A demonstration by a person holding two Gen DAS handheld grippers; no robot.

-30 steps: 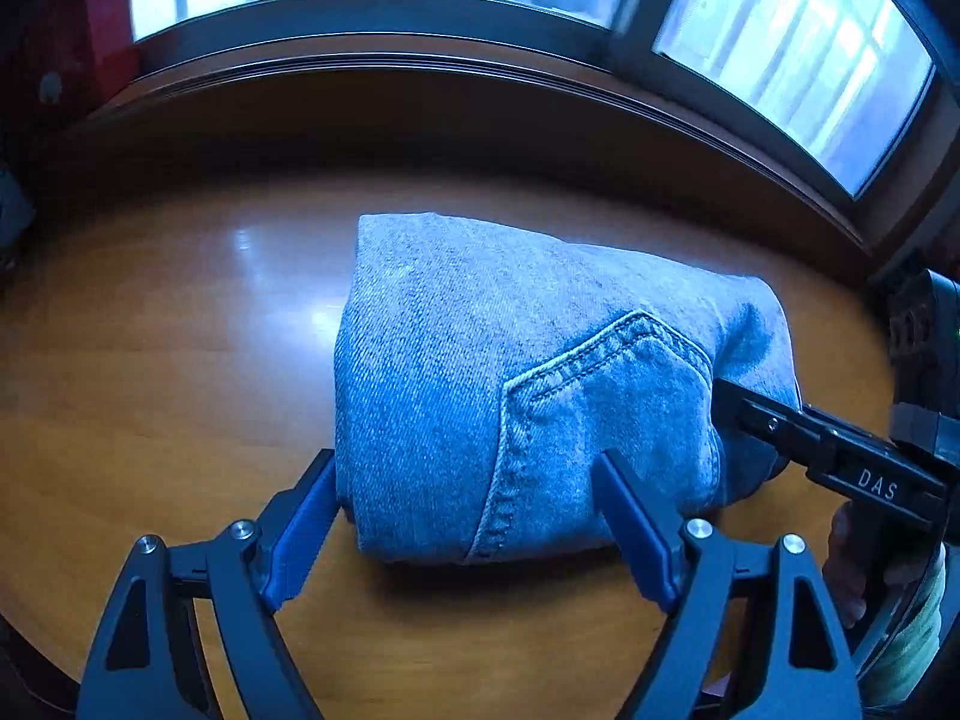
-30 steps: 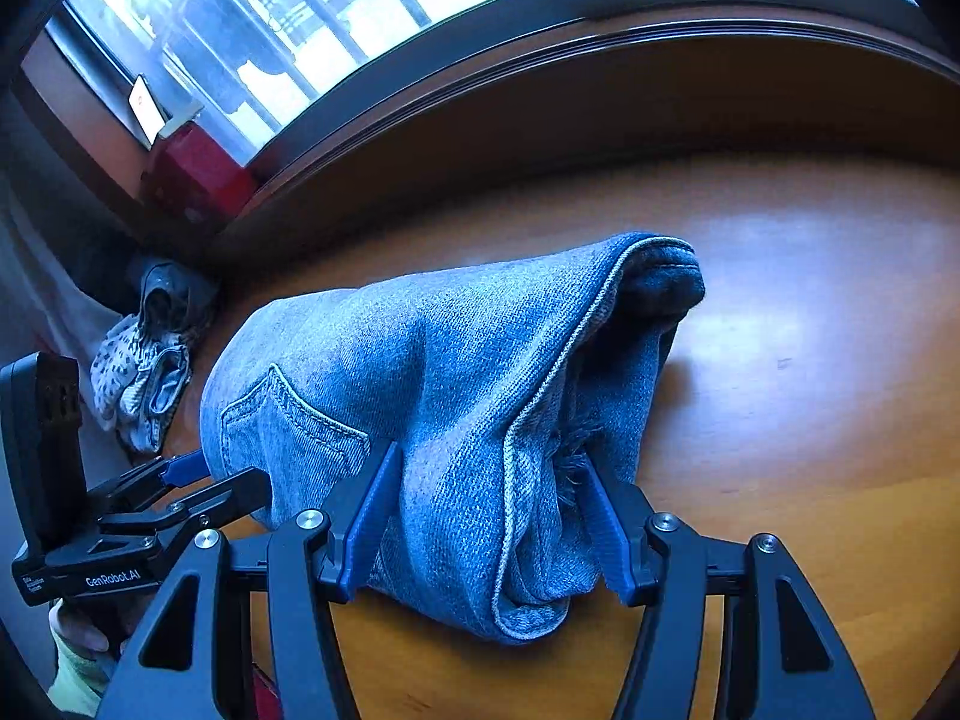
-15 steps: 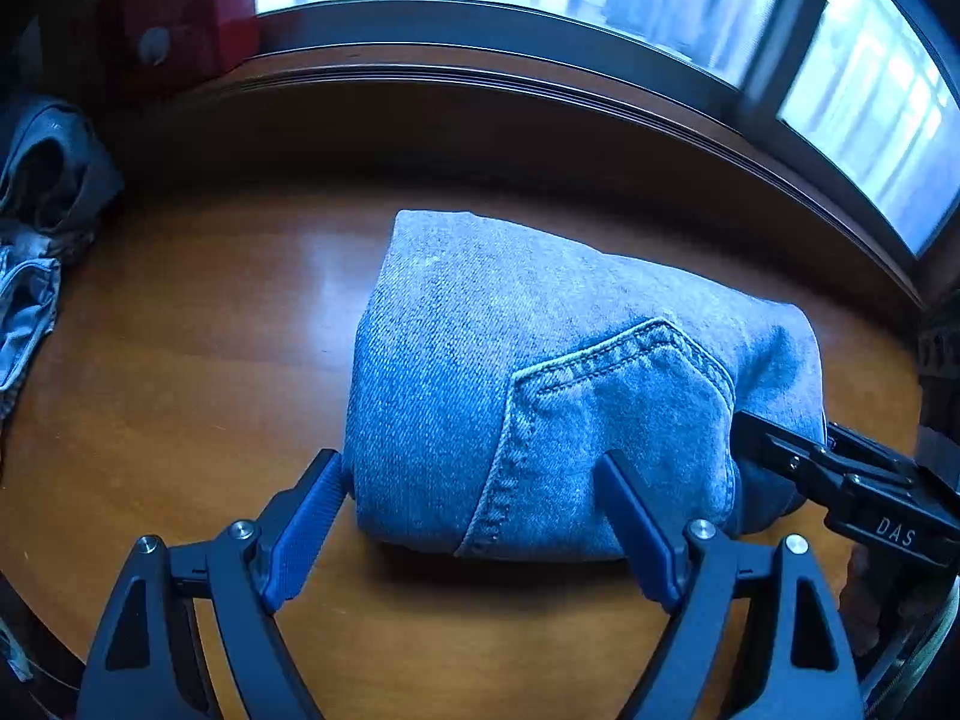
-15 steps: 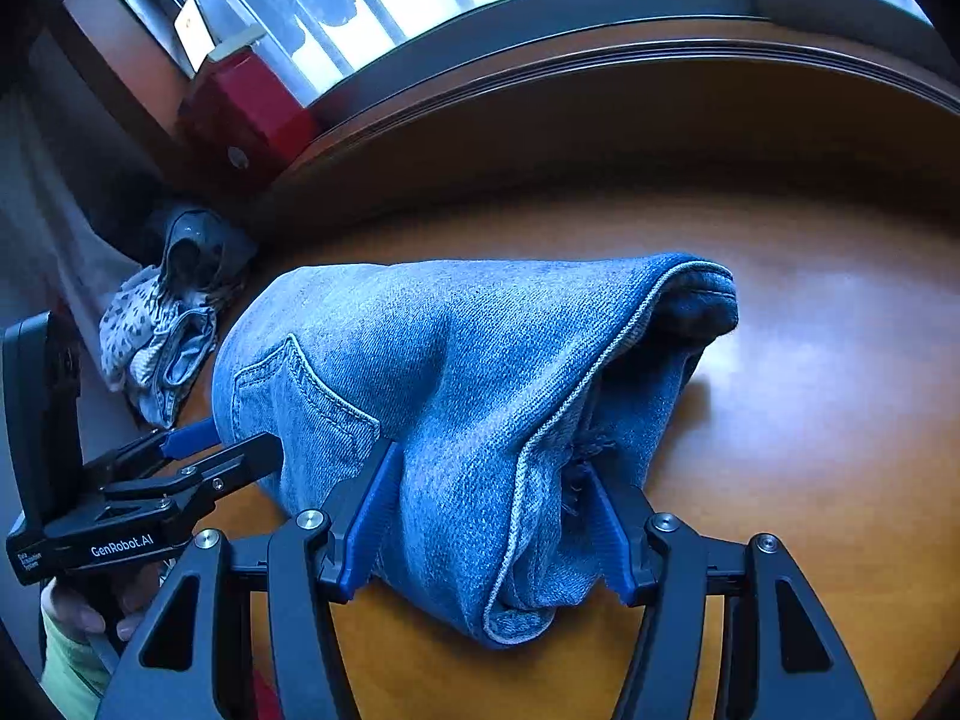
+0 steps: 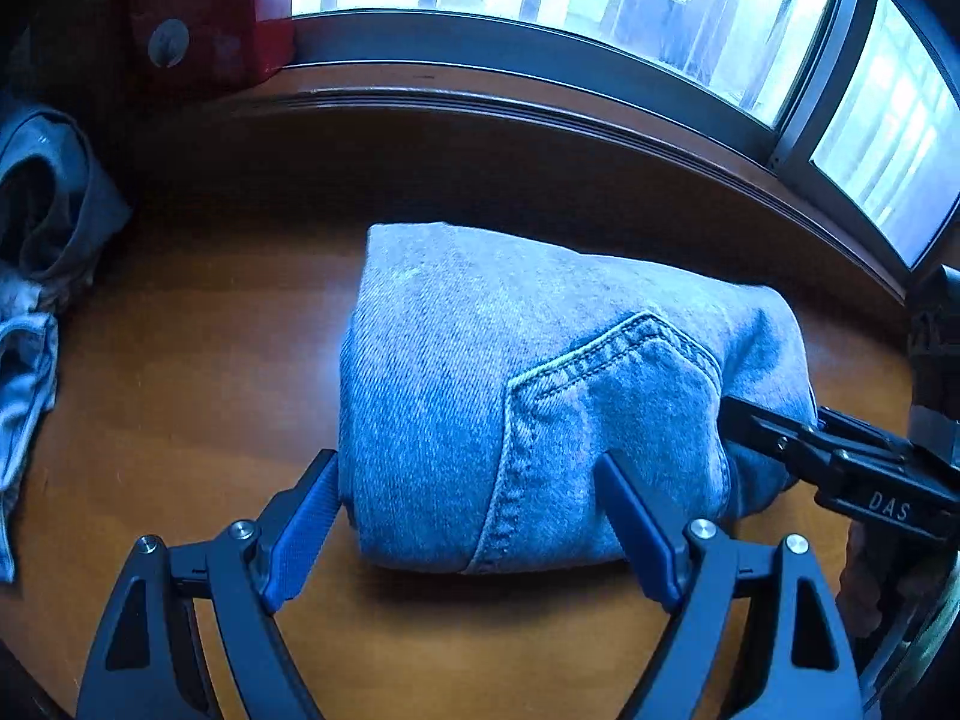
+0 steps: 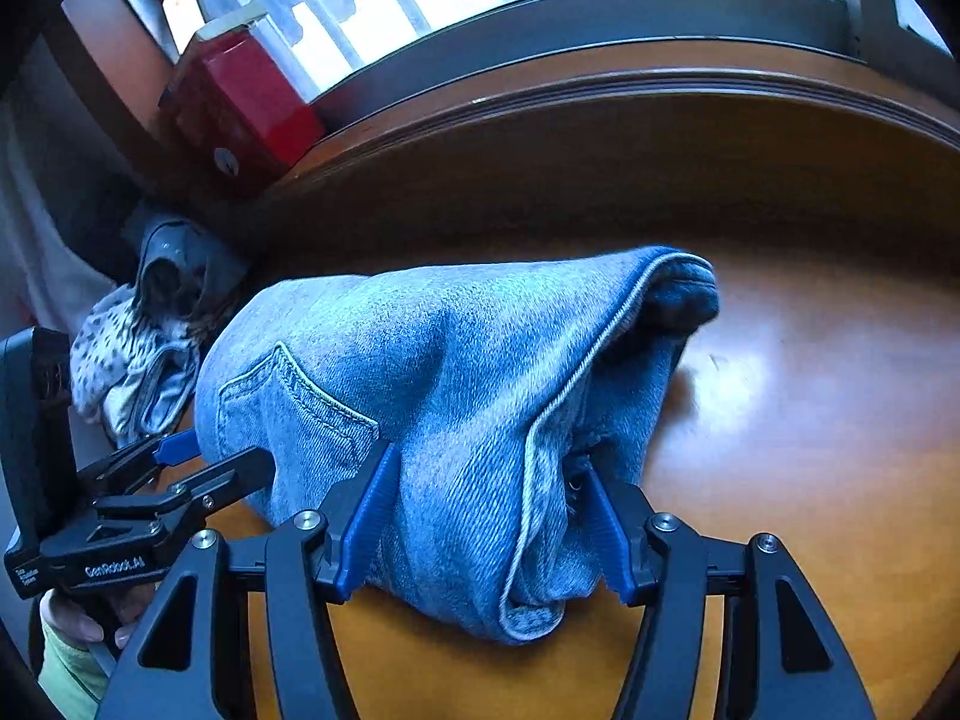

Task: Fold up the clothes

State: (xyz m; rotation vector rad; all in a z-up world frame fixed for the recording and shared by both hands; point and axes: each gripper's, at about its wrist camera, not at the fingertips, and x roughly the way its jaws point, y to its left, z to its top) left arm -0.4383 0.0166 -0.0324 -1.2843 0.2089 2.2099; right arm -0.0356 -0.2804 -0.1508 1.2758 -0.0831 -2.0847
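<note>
A folded bundle of light blue denim jeans (image 5: 540, 396) sits on the shiny brown wooden desk (image 5: 180, 372) near the window. The left claw (image 5: 474, 528) squeezes one end of it. The right claw (image 6: 486, 528) squeezes the other end. A heap of grey and blue clothes (image 6: 138, 336) lies off to the left.

Blue denim on amber wood

The folded jeans (image 5: 540, 396) were faded light blue with pale yellowish pocket stitching; the tabletop (image 5: 192, 372) glowed honey-orange. Both grippers had black frames and blue pads (image 5: 303, 531). At ten o'clock sat a red box (image 6: 240, 102) above a grey-and-white speckled clothes heap (image 6: 129, 348).
</note>
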